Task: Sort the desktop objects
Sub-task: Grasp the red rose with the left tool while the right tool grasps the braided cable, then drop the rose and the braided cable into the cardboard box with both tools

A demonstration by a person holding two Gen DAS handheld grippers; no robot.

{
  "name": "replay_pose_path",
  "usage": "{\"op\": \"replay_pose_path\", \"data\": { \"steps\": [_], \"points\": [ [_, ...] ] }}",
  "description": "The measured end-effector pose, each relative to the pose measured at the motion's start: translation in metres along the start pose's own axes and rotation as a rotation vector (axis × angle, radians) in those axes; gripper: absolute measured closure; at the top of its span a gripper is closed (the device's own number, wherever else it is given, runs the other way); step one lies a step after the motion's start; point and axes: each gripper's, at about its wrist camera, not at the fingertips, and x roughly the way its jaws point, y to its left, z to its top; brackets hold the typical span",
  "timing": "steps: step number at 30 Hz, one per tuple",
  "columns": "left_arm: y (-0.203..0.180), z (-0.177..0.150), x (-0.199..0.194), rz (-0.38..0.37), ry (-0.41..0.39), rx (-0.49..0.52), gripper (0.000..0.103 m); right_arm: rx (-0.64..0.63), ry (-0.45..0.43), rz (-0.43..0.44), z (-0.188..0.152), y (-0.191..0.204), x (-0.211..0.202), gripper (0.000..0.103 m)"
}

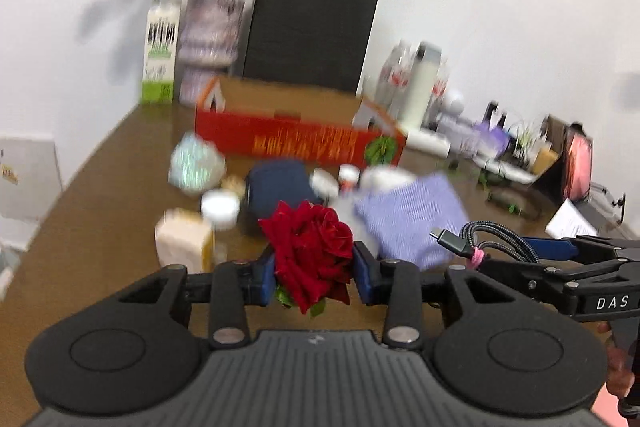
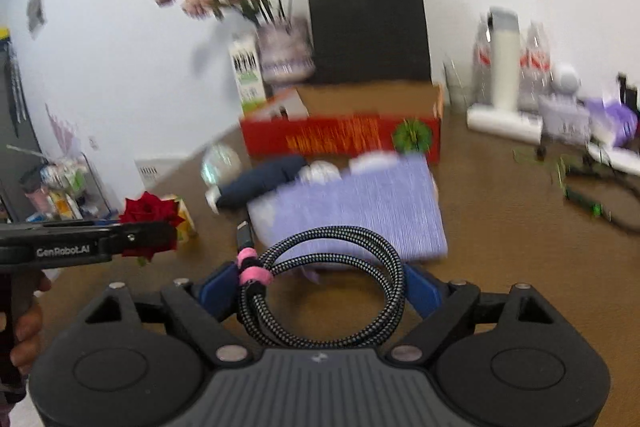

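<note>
Left wrist view: our left gripper (image 1: pixel 313 273) grasps a red rose (image 1: pixel 308 251).
Our right gripper (image 2: pixel 322 285) clamps a coiled braided cable (image 2: pixel 360 243) above the worktop (image 2: pixel 520 247).

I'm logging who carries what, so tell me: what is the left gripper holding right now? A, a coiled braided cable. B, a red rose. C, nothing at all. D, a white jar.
B: in the left wrist view the left gripper has its blue pads closed on the red rose, while the coiled braided cable sits in the right gripper.
</note>
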Motion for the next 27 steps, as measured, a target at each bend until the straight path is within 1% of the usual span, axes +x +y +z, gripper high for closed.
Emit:
{"op": "replay_pose_path", "data": {
  "steps": [3, 5, 8, 12, 14, 16, 18, 19, 21, 23, 24, 26, 27],
  "points": [
    [0.003, 0.032, 0.008, -0.001, -0.047, 0.001, 0.065, -0.014, -0.066, -0.010, 0.031, -0.002, 0.007, 0.015],
    [0.006, 0.054, 0.022, 0.005, -0.077, -0.002, 0.065, -0.006, -0.104, -0.020, 0.054, -0.008, 0.022, 0.015],
    [0.012, 0.088, 0.054, 0.023, -0.106, -0.033, 0.065, 0.027, -0.136, -0.049, 0.086, -0.025, 0.055, 0.015],
    [0.020, 0.125, 0.109, 0.043, -0.116, -0.094, 0.065, 0.072, -0.164, -0.080, 0.128, -0.048, 0.111, 0.015],
    [0.026, 0.141, 0.141, 0.058, -0.101, -0.129, 0.065, 0.071, -0.152, -0.079, 0.144, -0.057, 0.139, 0.015],
    [0.033, 0.155, 0.174, 0.070, -0.082, -0.172, 0.064, 0.044, -0.110, -0.077, 0.162, -0.066, 0.176, 0.015],
    [0.040, 0.166, 0.207, 0.111, -0.085, -0.235, 0.064, 0.043, -0.076, -0.105, 0.173, -0.073, 0.208, 0.015],
    [0.043, 0.167, 0.224, 0.125, -0.070, -0.255, 0.064, 0.042, -0.063, -0.113, 0.177, -0.076, 0.224, 0.015],
    [0.048, 0.168, 0.260, 0.147, -0.011, -0.267, 0.064, 0.056, -0.028, -0.123, 0.182, -0.084, 0.252, 0.015],
    [0.053, 0.158, 0.288, 0.183, 0.061, -0.251, 0.064, 0.060, 0.014, -0.117, 0.179, -0.090, 0.274, 0.015],
    [0.054, 0.154, 0.297, 0.194, 0.103, -0.242, 0.065, 0.054, 0.044, -0.110, 0.177, -0.091, 0.284, 0.015],
    [0.053, 0.152, 0.297, 0.207, 0.089, -0.209, 0.065, 0.065, 0.087, -0.115, 0.170, -0.097, 0.299, 0.015],
    [0.054, 0.153, 0.295, 0.199, 0.083, -0.215, 0.064, 0.076, 0.101, -0.120, 0.168, -0.098, 0.303, 0.015]
  ]
}}
